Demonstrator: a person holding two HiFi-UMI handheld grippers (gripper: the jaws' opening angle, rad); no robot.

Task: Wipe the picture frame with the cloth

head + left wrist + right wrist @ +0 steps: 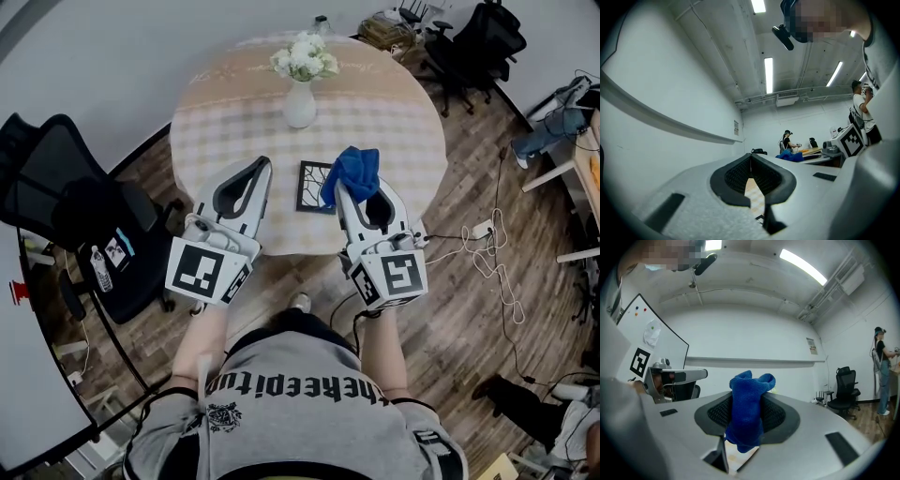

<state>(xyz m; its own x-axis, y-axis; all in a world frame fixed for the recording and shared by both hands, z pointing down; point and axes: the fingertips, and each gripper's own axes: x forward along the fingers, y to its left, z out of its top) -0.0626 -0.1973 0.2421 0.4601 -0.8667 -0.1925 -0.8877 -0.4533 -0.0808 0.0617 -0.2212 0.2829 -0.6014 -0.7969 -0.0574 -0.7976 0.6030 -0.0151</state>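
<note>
The right gripper (357,194) was clamped on a bunched blue terry cloth (352,172). In the right gripper view the cloth (747,414) filled the gap between the jaws, stood up above them and hung below. The left gripper (260,169) was closed with its tips together and held nothing. It hovered above the near part of the round table with the beige checked tablecloth (384,131).

The black picture frame with the lattice pattern (313,186) lay flat on the tablecloth between the two grippers. The cloth overlapped its right edge.

Probable faults from this state:
- The frame lay loose on the fabric and nothing steadied it, so a wiping stroke would probably push it or ruck the tablecloth.
- The cloth was pinched as a wad, so little flat surface was available. Dragging it could pull it out of the jaws.
- The white vase of white flowers (301,97) stood beyond the frame, and a long forward stroke could tip it.

Limits of observation:
- The cloth and the right gripper covered the frame's right side.
- No view showed whether the cloth was touching the frame.
- The contents of the frame were too small to make out.
</note>
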